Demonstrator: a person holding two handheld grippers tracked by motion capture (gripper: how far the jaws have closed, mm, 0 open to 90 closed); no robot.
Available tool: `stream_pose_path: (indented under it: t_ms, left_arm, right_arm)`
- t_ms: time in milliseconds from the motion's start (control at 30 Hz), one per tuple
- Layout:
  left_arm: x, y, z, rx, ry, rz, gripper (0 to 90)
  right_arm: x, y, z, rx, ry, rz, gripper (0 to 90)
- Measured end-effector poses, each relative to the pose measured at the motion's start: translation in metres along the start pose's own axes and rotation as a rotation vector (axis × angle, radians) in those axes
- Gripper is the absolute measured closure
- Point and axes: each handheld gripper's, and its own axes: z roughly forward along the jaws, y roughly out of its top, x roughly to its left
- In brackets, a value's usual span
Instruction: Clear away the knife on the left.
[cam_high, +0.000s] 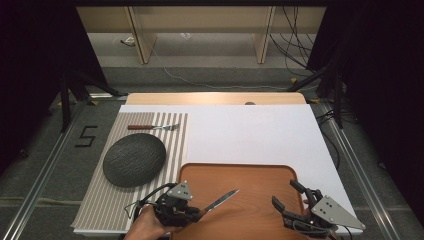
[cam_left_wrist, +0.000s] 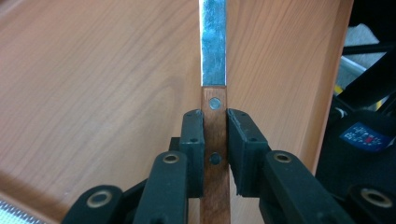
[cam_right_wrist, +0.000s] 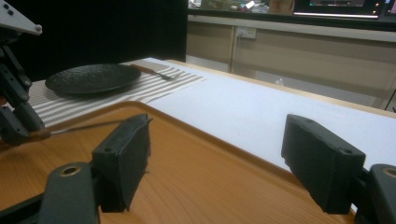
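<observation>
You are holding the knife by its wooden handle above the tray, probably so it can be laid beside the plate opposite the fork. Your left claw is clamping the handle tightly; your right claw is hanging wide apart, gripping nothing.

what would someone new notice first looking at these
Most likely the knife, held by its wooden handle in the left gripper with its blade pointing out over the wooden tray at the near edge of the table. Next comes the dark plate on the striped placemat at the left, with a fork lying beyond it. The right gripper hangs open over the tray's right side.
</observation>
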Motion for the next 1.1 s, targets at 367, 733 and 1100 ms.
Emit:
stream_pose_path:
  t_ms: [367,733,1100]
  left_arm:
    - [-0.002,0.002,0.014,0.065,-0.003,-0.001,76.7]
    - [0.000,0.001,0.026,0.129,-0.011,-0.044,76.6]
    - [-0.001,0.003,0.022,0.083,-0.014,-0.046,53.0]
  right_arm:
    - [0.000,0.000,0.000,0.001,0.000,-0.001,24.9]
    - [0.000,0.000,0.000,0.000,0.001,-0.001,24.9]
    - [0.000,0.000,0.000,0.001,0.003,0.000,24.9]
